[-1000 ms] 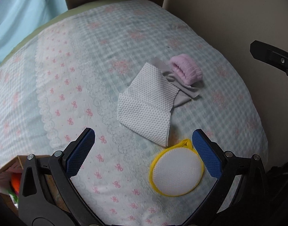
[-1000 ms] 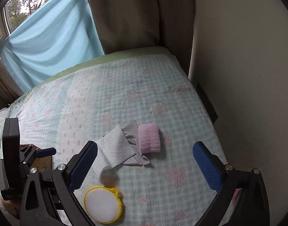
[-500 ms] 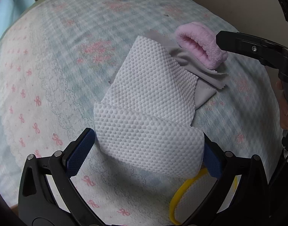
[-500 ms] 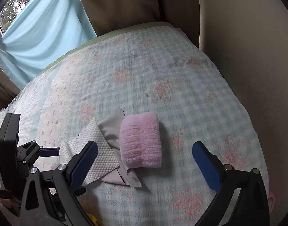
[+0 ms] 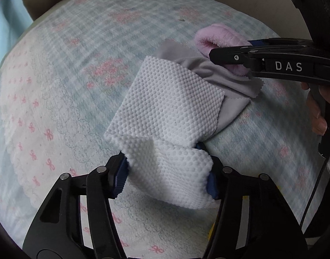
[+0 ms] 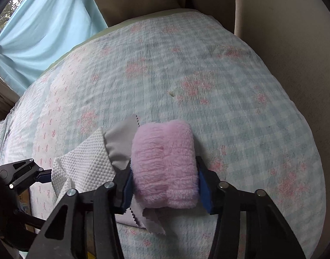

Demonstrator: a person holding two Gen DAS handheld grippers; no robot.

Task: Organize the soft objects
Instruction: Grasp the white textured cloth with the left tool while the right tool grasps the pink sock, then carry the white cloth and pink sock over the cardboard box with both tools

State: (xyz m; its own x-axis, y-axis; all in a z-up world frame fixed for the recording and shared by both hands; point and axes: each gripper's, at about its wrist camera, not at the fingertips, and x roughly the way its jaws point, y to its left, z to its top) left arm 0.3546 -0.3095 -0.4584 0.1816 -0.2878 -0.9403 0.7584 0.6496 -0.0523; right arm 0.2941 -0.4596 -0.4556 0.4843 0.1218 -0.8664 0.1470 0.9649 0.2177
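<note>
A white dotted cloth (image 5: 171,112) lies on the quilted bed cover, its near end bunched between the fingers of my left gripper (image 5: 167,172), which is shut on it. A grey cloth (image 5: 227,82) lies partly under it. A pink fluffy roll (image 6: 165,166) rests on the grey cloth (image 6: 119,142); my right gripper (image 6: 164,185) is shut on the roll. The roll (image 5: 221,41) and the right gripper's finger (image 5: 273,62) show at the upper right of the left wrist view. The white cloth (image 6: 87,168) shows left in the right wrist view.
The checked floral bed cover (image 6: 208,75) fills both views. A beige wall (image 6: 294,43) runs along the right, and a light blue curtain (image 6: 46,26) hangs at the far left. A yellow edge (image 5: 212,228) of the round pad peeks under the left gripper.
Both grippers moved forward and down and closed: the left onto the white cloth's near end, the right onto the pink roll. The yellow-rimmed pad slipped almost out of view.
</note>
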